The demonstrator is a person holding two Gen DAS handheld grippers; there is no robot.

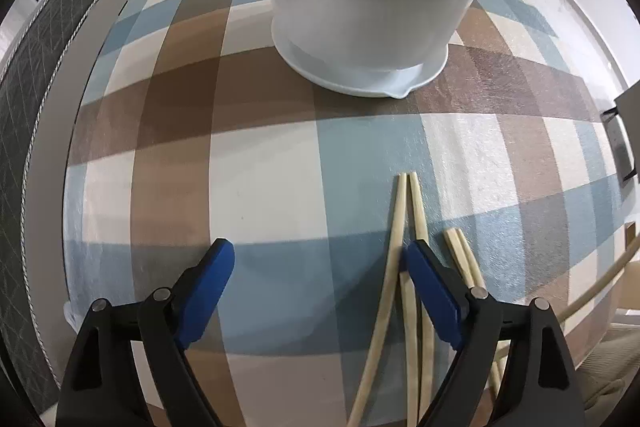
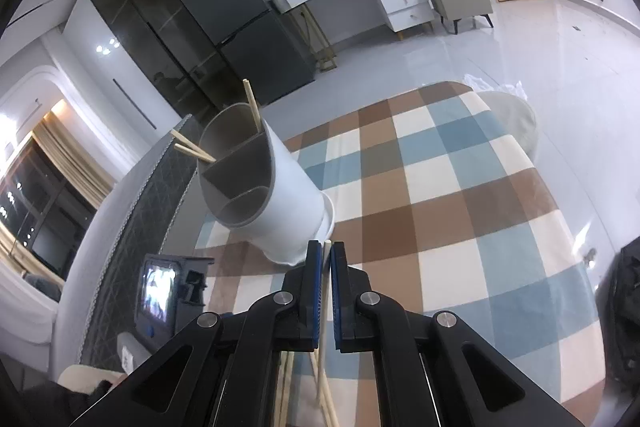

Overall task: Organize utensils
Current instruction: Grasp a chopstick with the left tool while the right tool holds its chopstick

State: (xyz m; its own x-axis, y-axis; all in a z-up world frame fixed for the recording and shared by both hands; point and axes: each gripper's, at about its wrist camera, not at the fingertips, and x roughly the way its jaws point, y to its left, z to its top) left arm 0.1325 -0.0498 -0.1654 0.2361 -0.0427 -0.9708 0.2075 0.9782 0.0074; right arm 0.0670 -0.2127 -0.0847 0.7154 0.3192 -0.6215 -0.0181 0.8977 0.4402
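So the right gripper (image 2: 327, 259) is clamped on one chopstick (image 2: 325, 291), up near the holder (image 2: 288, 195). If it tilts in the pads it'll hit the rim or a divider. Left gripper (image 1: 320, 259) hangs wide over the loose chopsticks (image 1: 404, 211) on the cloth (image 1: 160, 147).

Your left view cuts the white utensil holder (image 1: 372, 7) off at the top edge — its compartments stay out of sight. The chopsticks on the cloth (image 1: 400, 267) run off the bottom edge, and the left gripper's (image 1: 320, 259) right finger covers part of them. In your right view, the held chopstick's (image 2: 325, 291) lower end disappears behind the right gripper (image 2: 327, 247) body.
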